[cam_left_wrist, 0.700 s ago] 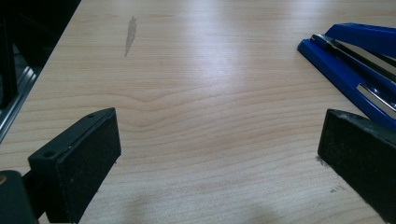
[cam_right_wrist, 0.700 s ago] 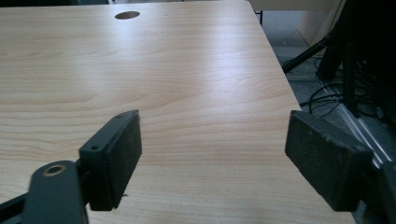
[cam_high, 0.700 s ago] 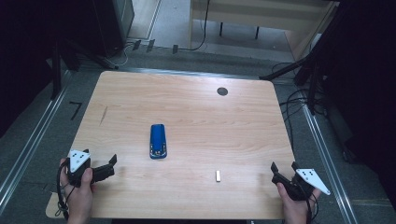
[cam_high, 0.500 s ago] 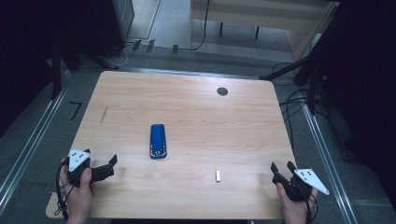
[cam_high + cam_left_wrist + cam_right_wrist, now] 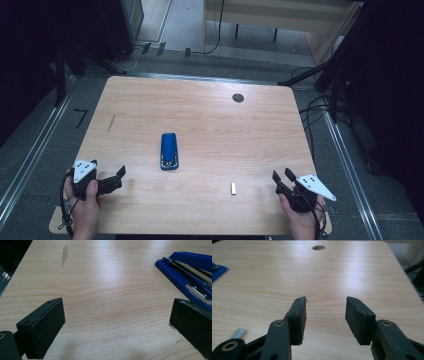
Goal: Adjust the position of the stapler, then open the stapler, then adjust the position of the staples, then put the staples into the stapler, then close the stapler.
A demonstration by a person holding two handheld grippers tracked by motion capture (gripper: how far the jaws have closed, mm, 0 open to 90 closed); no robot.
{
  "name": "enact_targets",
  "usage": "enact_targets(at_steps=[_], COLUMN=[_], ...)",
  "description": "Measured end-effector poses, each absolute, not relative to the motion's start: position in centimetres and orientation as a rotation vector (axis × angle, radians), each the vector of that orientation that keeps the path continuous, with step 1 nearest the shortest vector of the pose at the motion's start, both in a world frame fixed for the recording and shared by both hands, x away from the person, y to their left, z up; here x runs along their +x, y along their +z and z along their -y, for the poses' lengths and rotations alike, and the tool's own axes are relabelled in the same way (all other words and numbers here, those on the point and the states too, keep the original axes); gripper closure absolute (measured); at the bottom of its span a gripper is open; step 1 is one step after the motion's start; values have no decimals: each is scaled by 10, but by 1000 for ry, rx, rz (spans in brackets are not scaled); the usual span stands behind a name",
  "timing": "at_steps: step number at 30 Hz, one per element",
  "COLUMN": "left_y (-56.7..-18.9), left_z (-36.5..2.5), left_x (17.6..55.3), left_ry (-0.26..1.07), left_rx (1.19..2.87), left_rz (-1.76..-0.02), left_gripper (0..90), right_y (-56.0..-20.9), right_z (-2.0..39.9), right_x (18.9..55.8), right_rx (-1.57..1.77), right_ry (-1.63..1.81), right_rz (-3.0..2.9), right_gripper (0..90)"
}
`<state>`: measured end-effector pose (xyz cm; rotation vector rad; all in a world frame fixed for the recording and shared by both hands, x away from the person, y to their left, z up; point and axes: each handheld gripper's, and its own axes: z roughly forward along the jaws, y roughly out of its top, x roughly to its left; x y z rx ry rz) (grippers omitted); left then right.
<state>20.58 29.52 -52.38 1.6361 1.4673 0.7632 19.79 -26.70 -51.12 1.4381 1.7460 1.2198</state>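
High view, one stapler (image 5: 169, 151), one staple strip (image 5: 233, 188), two grippers

The place looked like a lab: a pale wooden table (image 5: 200, 115) stood on grey carpet between metal floor rails (image 5: 30, 160), loose black cables (image 5: 320, 110) trailing around it.

The room is dim and the sides of the high view are almost black, but the table (image 5: 200, 115) is lit from above. In both gripper views the wood shines with a soft white glare far off. The small metal piece (image 5: 239, 333) looks blurry, and things close up cast faint shadows.
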Motion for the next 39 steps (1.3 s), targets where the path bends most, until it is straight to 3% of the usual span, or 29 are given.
enact_targets(at_steps=[2,15,31,39], left_y=[-524,-524,-524,-524], left_z=[-295,-299,-298,-298], left_x=[207,209,211,212], left_ry=[774,791,778,781], left_rx=[1634,1574,1605,1606], left_rz=[-1488,-1538,-1538,-1550], left_gripper=[64,63,63,64], right_y=[-502,-493,-490,-490], right_z=[239,142,102,85], right_x=[204,230,243,243], right_rx=[1390,1273,1207,1217], right_ry=[1249,1241,1257,1254], right_rz=[-1791,-1940,-2047,-2059], right_gripper=[511,508,546,451])
